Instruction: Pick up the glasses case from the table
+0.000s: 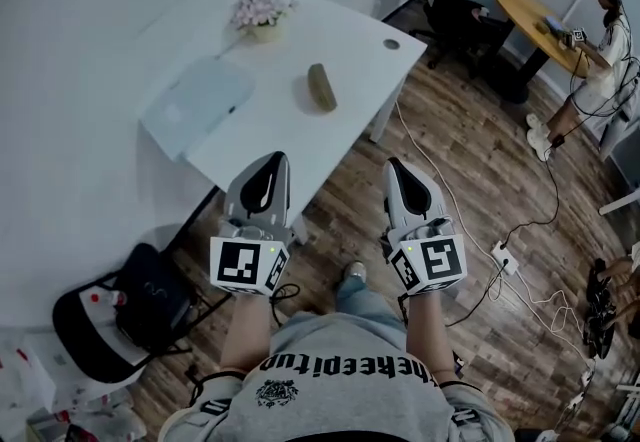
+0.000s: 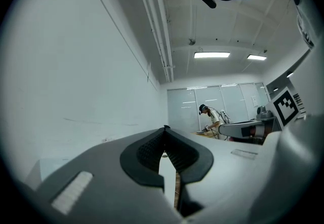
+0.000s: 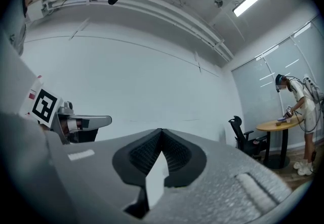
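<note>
The glasses case (image 1: 321,87), an olive-brown oblong, lies on the white table (image 1: 330,145) toward its right side. Both grippers hover over the wooden floor short of the table's near edge, pointing toward it. My left gripper (image 1: 277,159) is shut with nothing in it, its tip just at the table edge below and left of the case. My right gripper (image 1: 393,164) is also shut and empty, off the table's right side. In the left gripper view the left gripper (image 2: 166,128) has its jaws meeting at the tip. The right gripper view shows the right gripper (image 3: 161,130) likewise, facing a bare wall.
A pot of pink flowers (image 1: 262,15) and a pale blue flat pad (image 1: 197,105) sit on the table left of the case. A black office chair (image 1: 455,0), a round wooden table (image 1: 540,25) with a person (image 1: 605,40), and floor cables (image 1: 500,255) lie right. A bag-laden chair (image 1: 140,305) stands lower left.
</note>
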`<state>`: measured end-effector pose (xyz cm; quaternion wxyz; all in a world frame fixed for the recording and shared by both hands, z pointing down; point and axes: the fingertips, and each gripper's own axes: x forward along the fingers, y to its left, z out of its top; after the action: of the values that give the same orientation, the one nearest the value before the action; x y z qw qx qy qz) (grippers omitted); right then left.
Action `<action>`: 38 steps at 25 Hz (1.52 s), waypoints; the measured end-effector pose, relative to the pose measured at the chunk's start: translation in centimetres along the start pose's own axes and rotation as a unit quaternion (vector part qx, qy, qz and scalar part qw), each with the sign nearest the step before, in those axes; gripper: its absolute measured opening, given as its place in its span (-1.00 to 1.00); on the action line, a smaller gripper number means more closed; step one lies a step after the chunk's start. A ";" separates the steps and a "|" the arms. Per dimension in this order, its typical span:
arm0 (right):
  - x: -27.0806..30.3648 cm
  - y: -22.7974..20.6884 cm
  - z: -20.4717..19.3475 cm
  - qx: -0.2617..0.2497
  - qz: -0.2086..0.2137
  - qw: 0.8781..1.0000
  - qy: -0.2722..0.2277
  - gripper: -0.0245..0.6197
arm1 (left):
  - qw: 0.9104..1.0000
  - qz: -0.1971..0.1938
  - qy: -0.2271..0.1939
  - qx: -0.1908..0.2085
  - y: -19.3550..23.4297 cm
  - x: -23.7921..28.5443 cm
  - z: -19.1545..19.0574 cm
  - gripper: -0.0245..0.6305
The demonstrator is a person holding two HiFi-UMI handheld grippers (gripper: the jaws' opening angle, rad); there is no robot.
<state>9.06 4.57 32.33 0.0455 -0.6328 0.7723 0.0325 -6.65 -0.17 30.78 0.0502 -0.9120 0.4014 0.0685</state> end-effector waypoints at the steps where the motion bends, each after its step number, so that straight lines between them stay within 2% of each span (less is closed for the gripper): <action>1: 0.5 -0.6 0.1 -0.001 0.003 1.000 -0.001 -0.92 | 1.000 0.003 -0.002 0.000 0.1 0.7 -0.2 -0.86; 15: 6.8 -7.2 -0.2 0.001 0.064 0.998 0.007 -0.92 | 0.998 0.067 -0.002 0.001 0.4 8.2 -0.2 -0.86; 21: 7.8 -9.4 -1.1 0.009 0.090 0.996 0.019 -0.92 | 0.996 0.088 -0.001 0.011 -1.0 9.9 -0.6 -0.86; 30: 9.8 -9.9 -3.4 0.029 0.105 0.993 0.055 -0.92 | 0.995 0.103 0.009 0.010 -0.2 10.8 -1.2 -0.86; 38: 14.3 -9.7 -5.7 0.028 0.112 0.988 0.101 -0.92 | 0.994 0.111 0.015 0.005 3.3 13.1 -2.0 -0.86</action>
<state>15.65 -11.91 36.45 -0.0187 -0.5409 0.8395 -0.0483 -0.20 -12.20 30.46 0.0410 -0.8624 0.5012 0.0578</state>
